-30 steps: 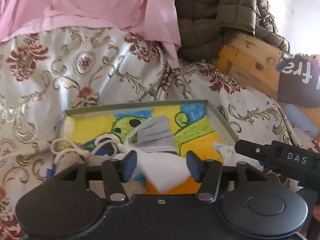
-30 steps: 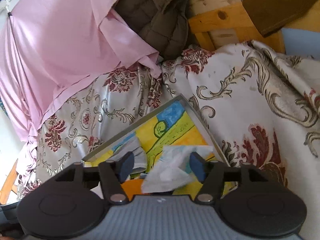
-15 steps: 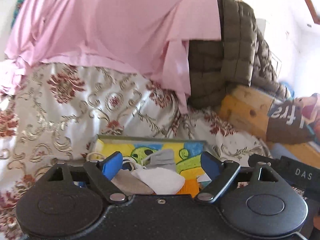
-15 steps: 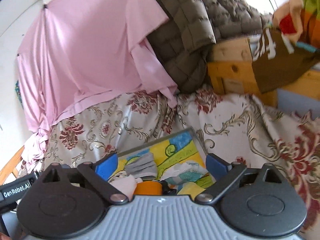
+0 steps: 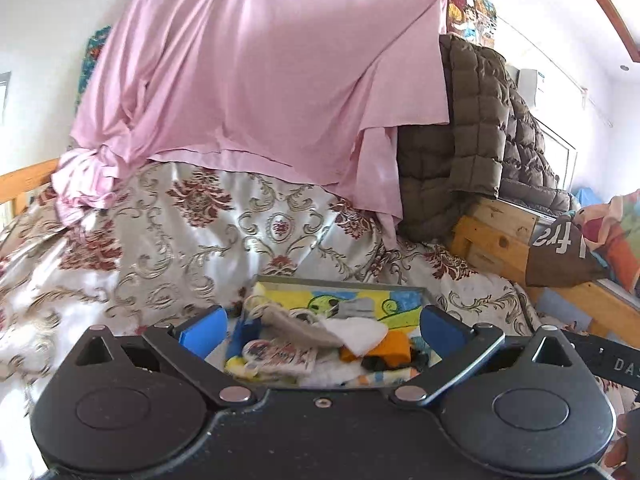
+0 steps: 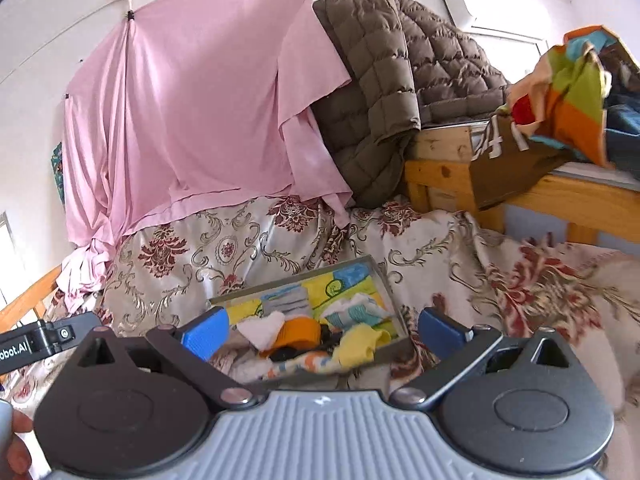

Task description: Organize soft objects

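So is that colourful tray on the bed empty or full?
Nearly full: the tray holds a heap of small soft things, among them an orange piece and a yellow sock.

A flat tray [image 6: 394, 308] with a bright cartoon picture inside sits on the flowery bed cover. Soft things lie piled in it: white cloth [image 6: 262, 330], orange cloth [image 6: 300, 332], yellow sock [image 6: 360, 344], grey cloth [image 5: 356, 307].

glossy satin bedspread [image 5: 168, 264], smooth pink cloth sheet [image 5: 256, 80], quilted matt jacket [image 6: 384, 80], bare wood frame [image 6: 440, 168].
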The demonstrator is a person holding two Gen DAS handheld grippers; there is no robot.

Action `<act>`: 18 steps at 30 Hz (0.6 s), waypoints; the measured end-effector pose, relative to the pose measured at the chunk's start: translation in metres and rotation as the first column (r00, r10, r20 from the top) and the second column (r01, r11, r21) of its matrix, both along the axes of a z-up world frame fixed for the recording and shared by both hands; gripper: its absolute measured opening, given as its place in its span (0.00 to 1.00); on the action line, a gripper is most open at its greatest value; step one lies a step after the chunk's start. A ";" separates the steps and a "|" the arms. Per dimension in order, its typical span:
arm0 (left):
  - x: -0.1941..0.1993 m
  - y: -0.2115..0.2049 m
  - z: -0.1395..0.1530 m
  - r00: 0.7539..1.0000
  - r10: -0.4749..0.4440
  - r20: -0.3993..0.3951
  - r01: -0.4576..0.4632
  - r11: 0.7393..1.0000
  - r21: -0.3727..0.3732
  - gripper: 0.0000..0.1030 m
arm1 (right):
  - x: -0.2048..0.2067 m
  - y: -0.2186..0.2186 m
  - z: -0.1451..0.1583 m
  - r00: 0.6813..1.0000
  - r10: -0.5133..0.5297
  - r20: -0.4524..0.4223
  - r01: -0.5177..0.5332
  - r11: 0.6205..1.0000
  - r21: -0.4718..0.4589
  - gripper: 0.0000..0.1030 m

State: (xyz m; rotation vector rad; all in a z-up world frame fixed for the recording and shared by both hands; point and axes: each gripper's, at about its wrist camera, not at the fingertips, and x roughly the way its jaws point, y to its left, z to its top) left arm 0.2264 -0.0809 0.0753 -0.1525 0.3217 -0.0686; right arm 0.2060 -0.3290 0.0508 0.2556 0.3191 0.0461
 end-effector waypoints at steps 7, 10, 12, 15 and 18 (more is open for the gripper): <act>-0.050 0.010 -0.012 1.000 0.031 0.001 -0.031 0.999 0.010 0.99 | -0.047 0.003 -0.011 1.000 -0.009 0.004 0.009 1.000 -0.008 1.00; -0.070 0.014 -0.018 0.999 0.043 0.000 -0.043 0.999 0.011 0.99 | -0.061 0.006 -0.015 1.000 -0.008 0.001 0.008 1.000 -0.012 1.00; -0.081 0.016 -0.022 0.999 0.050 -0.006 -0.050 0.999 0.012 0.99 | -0.069 0.008 -0.017 1.000 -0.009 0.003 0.009 1.000 -0.015 1.00; -0.095 0.019 -0.027 0.998 0.058 -0.014 -0.058 0.998 0.015 0.99 | -0.080 0.011 -0.018 1.000 -0.005 0.004 0.005 1.000 -0.014 1.00; -0.105 0.022 -0.030 0.998 0.064 -0.016 -0.064 0.998 0.020 0.99 | -0.091 0.013 -0.020 1.000 -0.011 0.012 0.011 1.000 -0.024 1.00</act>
